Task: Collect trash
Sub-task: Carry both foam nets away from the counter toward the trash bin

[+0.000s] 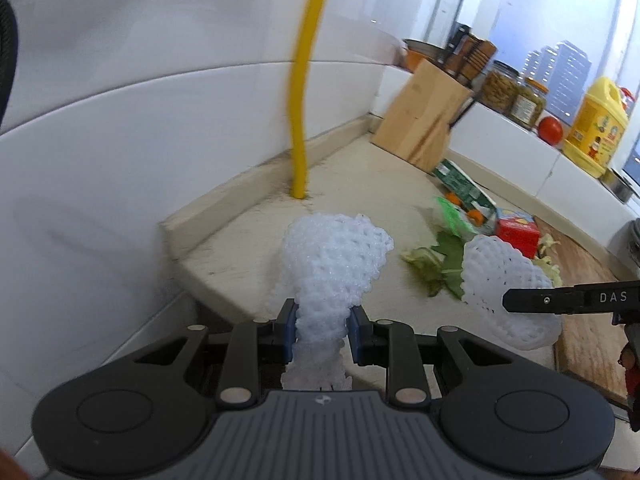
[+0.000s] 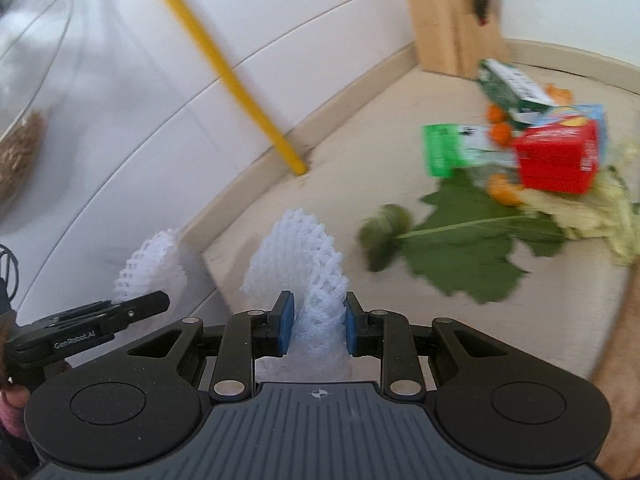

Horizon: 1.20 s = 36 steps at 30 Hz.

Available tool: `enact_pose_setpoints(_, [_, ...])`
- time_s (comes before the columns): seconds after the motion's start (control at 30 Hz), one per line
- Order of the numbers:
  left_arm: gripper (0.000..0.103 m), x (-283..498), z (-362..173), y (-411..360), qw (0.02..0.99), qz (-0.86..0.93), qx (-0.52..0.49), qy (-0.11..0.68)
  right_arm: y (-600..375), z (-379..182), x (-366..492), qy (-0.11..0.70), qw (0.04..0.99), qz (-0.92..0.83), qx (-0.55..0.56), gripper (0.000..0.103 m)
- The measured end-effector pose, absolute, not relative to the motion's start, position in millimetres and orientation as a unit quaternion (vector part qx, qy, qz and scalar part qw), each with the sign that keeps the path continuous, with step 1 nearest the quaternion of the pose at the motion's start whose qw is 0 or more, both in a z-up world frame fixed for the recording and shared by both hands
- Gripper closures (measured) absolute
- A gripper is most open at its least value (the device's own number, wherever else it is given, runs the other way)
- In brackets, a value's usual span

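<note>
Each gripper is clenched on a white foam net, held above the counter edge: the left gripper pinches one net, the right gripper another net. Both look feather-light, soft and springy, so a mid-body pinch suits them.

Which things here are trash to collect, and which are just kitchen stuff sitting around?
Trash: foam net in left gripper, second foam net in right gripper, leaves, red carton, green packaging.
Not trash: knife block, jars, tomato, oil jug.
</note>
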<state>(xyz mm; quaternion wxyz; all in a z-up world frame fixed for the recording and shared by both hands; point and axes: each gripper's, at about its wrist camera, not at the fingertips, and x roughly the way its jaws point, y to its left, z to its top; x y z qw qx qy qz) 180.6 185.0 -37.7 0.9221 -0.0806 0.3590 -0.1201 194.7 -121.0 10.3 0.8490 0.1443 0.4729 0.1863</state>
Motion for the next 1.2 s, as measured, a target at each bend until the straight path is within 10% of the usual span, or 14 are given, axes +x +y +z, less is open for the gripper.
enact_pose_setpoints(1.2, [0.078, 94, -66, 286, 0.924, 0.037, -0.153, 0.349, 51, -24, 195, 0.544, 0.763, 0.347, 0.042, 0.07])
